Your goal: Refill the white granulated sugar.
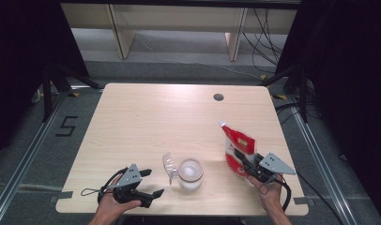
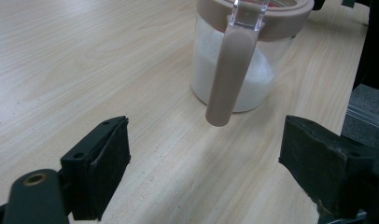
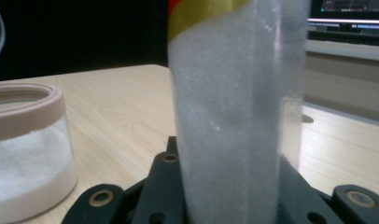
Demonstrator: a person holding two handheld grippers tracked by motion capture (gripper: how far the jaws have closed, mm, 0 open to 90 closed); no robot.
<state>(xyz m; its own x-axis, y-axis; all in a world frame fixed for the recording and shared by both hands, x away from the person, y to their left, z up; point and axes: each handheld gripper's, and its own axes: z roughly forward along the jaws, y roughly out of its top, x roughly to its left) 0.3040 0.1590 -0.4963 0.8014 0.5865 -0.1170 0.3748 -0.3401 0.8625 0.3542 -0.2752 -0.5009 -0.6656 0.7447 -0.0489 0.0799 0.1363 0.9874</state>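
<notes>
Right hand-held gripper [image 1: 245, 164] is clamped low on the red pouch [image 1: 239, 149], lower right of the high view. Left hand-held gripper [image 1: 148, 185], lower left, gapes empty. Risk: soft pouch slumps, spilling granules past the jar [image 1: 190, 174] onto the bench [image 1: 146, 122].

This looks like a lab or test room. A bare wooden table [image 1: 146, 122] stands on grey floor, with black curtains [image 1: 24, 42] left and right, metal rails [image 1: 19, 159], and loose cables [image 1: 268, 33] far back.
</notes>
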